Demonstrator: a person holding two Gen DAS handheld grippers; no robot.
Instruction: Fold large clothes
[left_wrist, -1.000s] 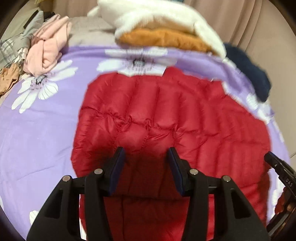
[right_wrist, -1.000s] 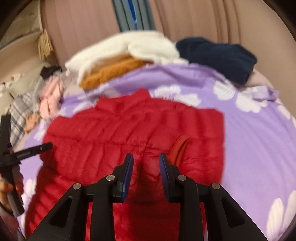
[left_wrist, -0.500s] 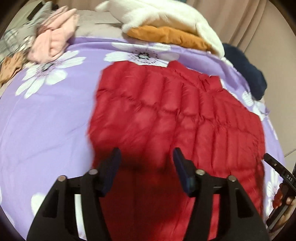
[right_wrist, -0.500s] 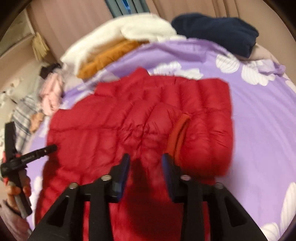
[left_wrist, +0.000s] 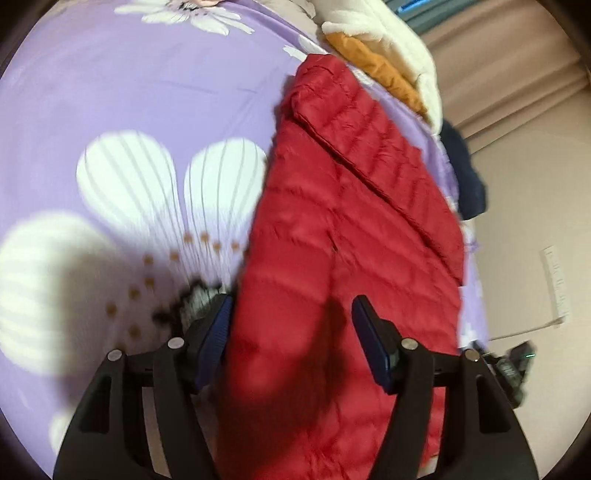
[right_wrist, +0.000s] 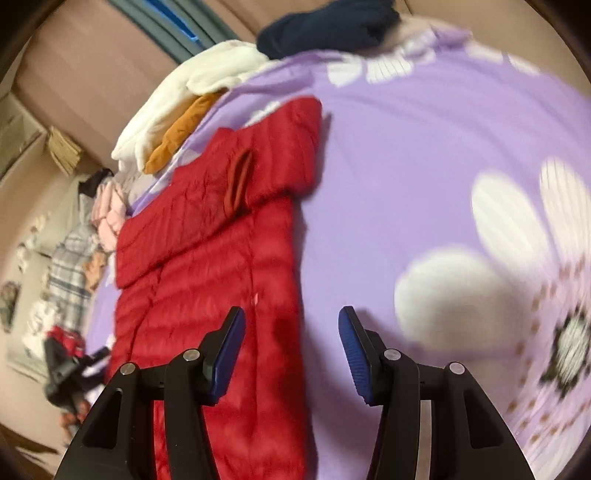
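Flat on the purple bedspread (left_wrist: 147, 92) lies the red puffer jacket (left_wrist: 343, 236), folded lengthwise into a long strip, with one quilted sleeve laid diagonally across its upper part. From the right wrist view the same jacket (right_wrist: 207, 258) runs from the bottom of the frame up toward the far edge of the bed, and the sleeve's darker red cuff (right_wrist: 238, 182) sits on top of it, near the collar end.

The left gripper (left_wrist: 291, 332) hangs over the near end of the jacket with its blue-padded fingers spread wide, nothing between them — the left pad sits at the jacket's left border, the right pad above the red fabric. The right gripper (right_wrist: 291, 343) is likewise released, its fingers well apart; the left one is over the jacket's right edge, the right one over bare bedspread (right_wrist: 424, 166) with its large white flower print.

Beyond the jacket, at the far side of the bed, a white fluffy garment (right_wrist: 177, 96) rests on an orange one (right_wrist: 181, 129), and a dark navy garment (right_wrist: 325, 26) lies beside them. More clothes — pink and plaid — are piled off to the left (right_wrist: 85, 236).
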